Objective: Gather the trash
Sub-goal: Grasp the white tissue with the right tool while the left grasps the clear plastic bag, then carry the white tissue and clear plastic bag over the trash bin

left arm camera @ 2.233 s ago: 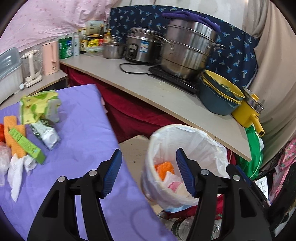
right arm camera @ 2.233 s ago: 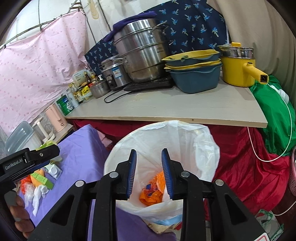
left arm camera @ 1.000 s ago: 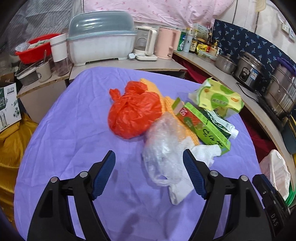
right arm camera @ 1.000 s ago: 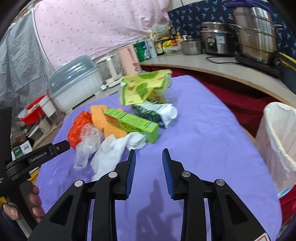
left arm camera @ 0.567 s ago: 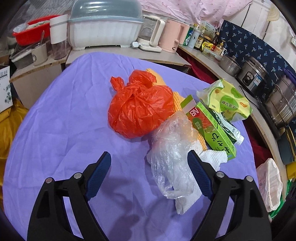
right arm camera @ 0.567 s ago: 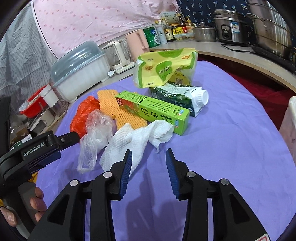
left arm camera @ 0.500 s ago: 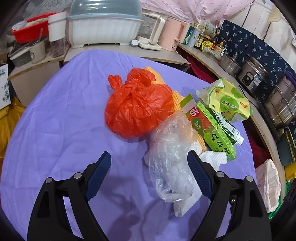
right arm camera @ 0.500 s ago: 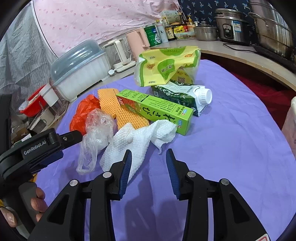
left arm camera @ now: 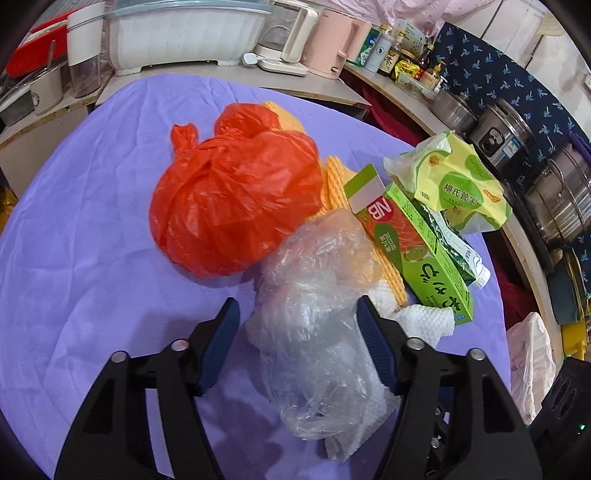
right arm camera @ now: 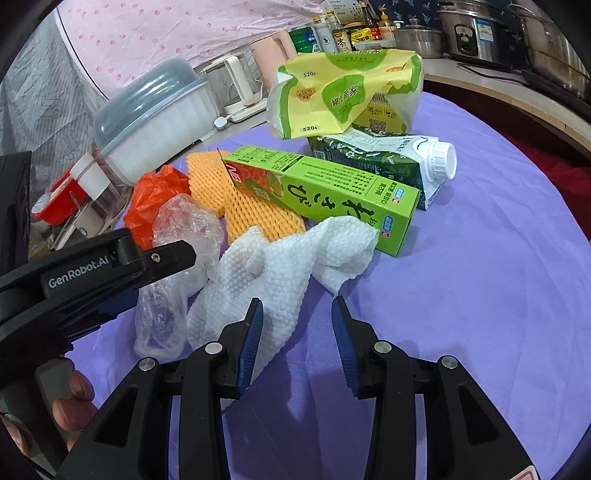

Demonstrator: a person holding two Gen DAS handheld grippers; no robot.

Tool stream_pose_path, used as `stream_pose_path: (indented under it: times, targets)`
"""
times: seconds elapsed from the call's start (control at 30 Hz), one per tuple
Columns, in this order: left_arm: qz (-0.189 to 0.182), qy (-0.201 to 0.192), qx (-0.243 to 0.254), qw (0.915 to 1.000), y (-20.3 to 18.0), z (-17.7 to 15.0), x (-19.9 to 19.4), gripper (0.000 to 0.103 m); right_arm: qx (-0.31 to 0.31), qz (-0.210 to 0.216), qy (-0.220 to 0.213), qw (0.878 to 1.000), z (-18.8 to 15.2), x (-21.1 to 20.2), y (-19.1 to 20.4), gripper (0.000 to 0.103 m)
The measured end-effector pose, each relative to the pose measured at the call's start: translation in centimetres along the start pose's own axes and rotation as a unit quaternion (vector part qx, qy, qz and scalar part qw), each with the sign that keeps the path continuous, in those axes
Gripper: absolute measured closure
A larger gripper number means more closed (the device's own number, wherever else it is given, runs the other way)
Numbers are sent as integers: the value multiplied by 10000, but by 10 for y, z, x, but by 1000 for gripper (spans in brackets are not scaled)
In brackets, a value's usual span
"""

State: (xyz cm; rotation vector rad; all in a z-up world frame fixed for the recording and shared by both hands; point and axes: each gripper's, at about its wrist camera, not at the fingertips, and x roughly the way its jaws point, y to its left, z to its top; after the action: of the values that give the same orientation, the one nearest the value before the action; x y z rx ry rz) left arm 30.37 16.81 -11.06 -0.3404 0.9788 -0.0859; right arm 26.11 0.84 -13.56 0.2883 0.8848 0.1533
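Trash lies on the purple tablecloth (left arm camera: 74,240). A crumpled clear plastic bag (left arm camera: 314,314) sits between the open jaws of my left gripper (left arm camera: 297,314), which straddles it. Behind it are a knotted orange bag (left arm camera: 229,199), orange foam netting (right arm camera: 251,206), a green box (left arm camera: 417,251), a green carton (right arm camera: 388,162) and a yellow-green wrapper (right arm camera: 343,92). A white paper towel (right arm camera: 280,269) lies just ahead of my open, empty right gripper (right arm camera: 295,314), its near edge by the left fingertip. The left gripper (right arm camera: 110,266) shows at the left of the right wrist view.
A white-lined trash bin (left arm camera: 532,354) stands beyond the table's right edge. Counters behind hold a dish rack (left arm camera: 184,33), kettles (left arm camera: 328,40), bottles and steel pots (left arm camera: 554,192).
Both grippers swung from the bin to the table. In the last half second the left gripper closed in around the clear bag, and the right moved up to the paper towel and opened wider.
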Motion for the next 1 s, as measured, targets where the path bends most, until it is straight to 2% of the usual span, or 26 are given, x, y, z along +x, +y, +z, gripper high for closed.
stream_pose_path:
  times: [0.07,0.13,0.2,0.3,0.63,1.0]
  targets:
    - [19,-2,36,10000,-2,-2,1,58,5,17,10,10000,0,2,0,69]
    - [16,14,78,10000,-3,-3,1,61,14,45,37,10000,-1,3,0,77]
    - [4,-7,107,9999,-5,-4,-1,68,26,95,68,9999,-1,3,0,92]
    - [-28,-33,156,9999,-8,-6,-5,72,41,132,27,9999,-2,-2,-2,98]
    - [-149,-260,360,9989,-37,-19,-40,74,179,155,-370,9990,0,-50,-23,100]
    - [-389,-460,827,9948,-105,-39,-77,74,636,-102,-990,9930,2,-127,-89,100]
